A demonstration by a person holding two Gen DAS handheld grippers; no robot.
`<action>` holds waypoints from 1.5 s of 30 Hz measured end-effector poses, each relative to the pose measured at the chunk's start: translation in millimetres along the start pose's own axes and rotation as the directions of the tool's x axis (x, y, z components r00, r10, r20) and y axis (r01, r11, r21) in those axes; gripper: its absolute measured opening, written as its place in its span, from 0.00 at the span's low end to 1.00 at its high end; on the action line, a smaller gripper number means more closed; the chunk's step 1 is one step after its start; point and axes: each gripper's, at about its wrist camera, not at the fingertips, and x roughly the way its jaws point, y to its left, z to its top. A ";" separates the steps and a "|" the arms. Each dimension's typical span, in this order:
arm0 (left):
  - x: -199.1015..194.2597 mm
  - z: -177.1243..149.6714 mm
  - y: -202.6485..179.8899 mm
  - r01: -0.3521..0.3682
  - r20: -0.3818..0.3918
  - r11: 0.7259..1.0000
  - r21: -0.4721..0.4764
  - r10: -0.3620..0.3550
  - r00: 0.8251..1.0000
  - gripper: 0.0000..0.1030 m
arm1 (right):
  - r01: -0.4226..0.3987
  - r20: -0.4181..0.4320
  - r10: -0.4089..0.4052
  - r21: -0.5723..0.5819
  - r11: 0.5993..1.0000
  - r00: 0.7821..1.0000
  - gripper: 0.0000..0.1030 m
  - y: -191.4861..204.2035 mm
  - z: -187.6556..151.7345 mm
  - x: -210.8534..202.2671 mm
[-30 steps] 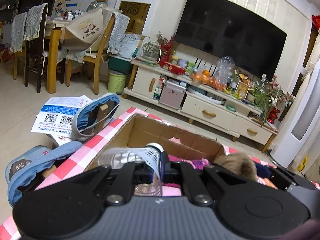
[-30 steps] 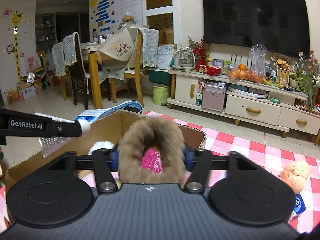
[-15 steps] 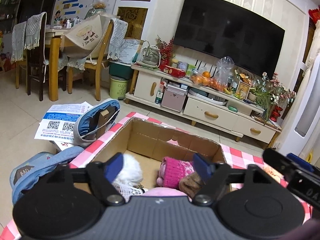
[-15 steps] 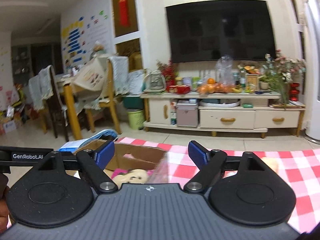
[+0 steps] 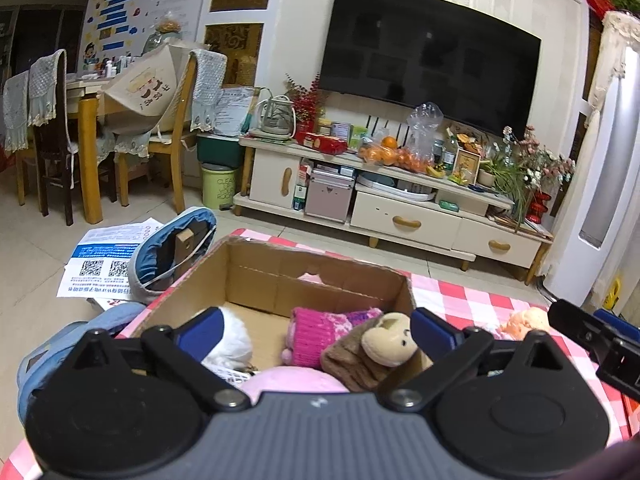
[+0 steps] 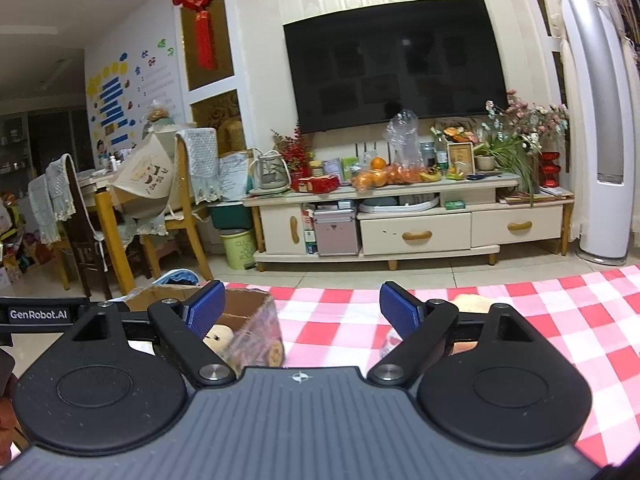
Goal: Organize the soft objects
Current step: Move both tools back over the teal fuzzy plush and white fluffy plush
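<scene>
Several soft toys lie inside the open cardboard box (image 5: 280,280), which serves as the landmark. Against its left wall sits a white fluffy toy (image 5: 234,340); toward the middle lies a bright pink knitted piece (image 5: 316,332), and touching its right side is a brown plush bear (image 5: 388,340) with a pale, cream-coloured face, leaning near the box's right wall. At the near edge of the box a pale pink rounded soft thing (image 5: 292,380) shows, partly hidden by the tool's body.

Over the near side of the box hangs the left gripper (image 5: 316,330), its jaws opening and already spread wide; the toys lie below and beyond the blue pads, and nothing is pressed between them. Right of the box, out on the cloth, rests a peach-coloured plush toy (image 5: 524,320), apart from the cardboard. Farther right again is the right gripper (image 6: 302,306), its jaws likewise opening to a wide spread with nothing held, only checked cloth between them.

Under the box lies a red-and-white checked tablecloth (image 6: 520,320). Left of the box, down on the pale tiled floor, lie a blue bag (image 5: 172,252) and printed sheets (image 5: 108,260). Behind the box stands a cream TV cabinet (image 5: 400,220) crowded with oranges (image 5: 388,154), bottles and flowers, beneath a dark wall-mounted television (image 5: 428,56). Behind and left of it stands a wooden dining table (image 5: 92,128) with chairs.
</scene>
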 end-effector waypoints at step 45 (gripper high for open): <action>-5.8 -40.8 -111.3 0.063 -0.023 0.940 0.337 -0.059 0.998 0.99 | 0.125 -0.060 -0.118 0.125 0.984 0.991 1.00 -3.2 -26.9 -7.1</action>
